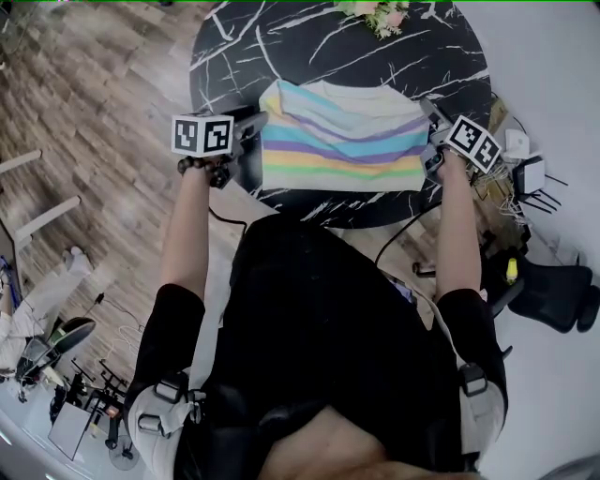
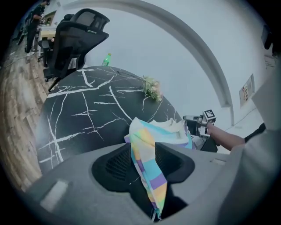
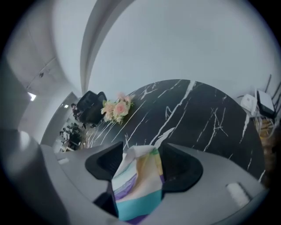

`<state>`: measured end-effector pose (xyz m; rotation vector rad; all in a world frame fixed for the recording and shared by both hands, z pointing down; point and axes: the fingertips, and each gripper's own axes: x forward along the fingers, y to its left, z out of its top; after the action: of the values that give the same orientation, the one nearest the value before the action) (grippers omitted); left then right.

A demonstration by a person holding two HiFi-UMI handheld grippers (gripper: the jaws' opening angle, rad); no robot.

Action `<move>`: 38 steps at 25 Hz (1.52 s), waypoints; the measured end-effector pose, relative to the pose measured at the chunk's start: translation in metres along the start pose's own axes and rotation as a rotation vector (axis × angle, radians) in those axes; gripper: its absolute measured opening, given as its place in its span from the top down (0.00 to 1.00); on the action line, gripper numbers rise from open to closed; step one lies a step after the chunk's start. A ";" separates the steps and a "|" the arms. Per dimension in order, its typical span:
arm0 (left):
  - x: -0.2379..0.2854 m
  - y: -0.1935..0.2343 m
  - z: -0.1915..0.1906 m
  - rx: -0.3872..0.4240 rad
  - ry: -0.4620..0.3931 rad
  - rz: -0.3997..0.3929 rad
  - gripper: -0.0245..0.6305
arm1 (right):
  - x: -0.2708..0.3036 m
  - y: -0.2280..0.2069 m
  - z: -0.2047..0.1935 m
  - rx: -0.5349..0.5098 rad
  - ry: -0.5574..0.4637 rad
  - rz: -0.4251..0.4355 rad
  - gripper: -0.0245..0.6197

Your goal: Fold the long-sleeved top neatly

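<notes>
The long-sleeved top (image 1: 342,141), in pastel stripes, lies as a folded rectangle on the near part of the round black marble table (image 1: 375,47). My left gripper (image 1: 251,124) is at its left edge and my right gripper (image 1: 429,117) at its right edge. In the left gripper view a corner of the top (image 2: 149,171) hangs loosely between the parted jaws of the left gripper (image 2: 142,148). In the right gripper view a fold of the top (image 3: 136,189) droops between the wide jaws of the right gripper (image 3: 141,154). Neither pair of pads presses the cloth.
A bunch of flowers (image 1: 380,14) stands at the table's far edge. A black office chair (image 1: 553,291) and a tangle of cables and white boxes (image 1: 520,173) are on the floor to the right. Another chair (image 2: 72,39) and a green bottle (image 2: 106,59) sit beyond the table.
</notes>
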<state>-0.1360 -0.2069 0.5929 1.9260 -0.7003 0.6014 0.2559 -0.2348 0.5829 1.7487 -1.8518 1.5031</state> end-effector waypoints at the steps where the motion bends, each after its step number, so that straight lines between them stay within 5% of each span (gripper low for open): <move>1: 0.002 -0.001 -0.006 0.005 0.011 0.003 0.69 | -0.001 -0.004 0.003 0.058 -0.014 -0.002 0.55; 5: 0.006 -0.004 -0.021 -0.008 0.024 0.002 0.69 | -0.002 -0.005 0.011 0.160 -0.041 0.045 0.56; 20: -0.007 -0.015 -0.077 0.018 0.030 0.079 0.67 | -0.013 0.039 -0.030 -0.263 0.024 0.040 0.57; 29: -0.022 -0.033 -0.123 -0.088 -0.043 0.057 0.66 | -0.017 0.099 -0.049 -0.426 0.023 0.078 0.57; 33: -0.017 -0.040 -0.148 -0.094 -0.017 0.047 0.66 | -0.014 0.106 -0.045 -0.491 -0.014 0.027 0.58; 38: -0.013 -0.045 -0.162 -0.099 0.003 0.028 0.66 | -0.017 0.082 -0.035 -0.435 -0.043 -0.073 0.59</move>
<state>-0.1320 -0.0416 0.6233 1.8256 -0.7430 0.5763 0.1763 -0.2154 0.5444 1.6245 -1.9287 0.9493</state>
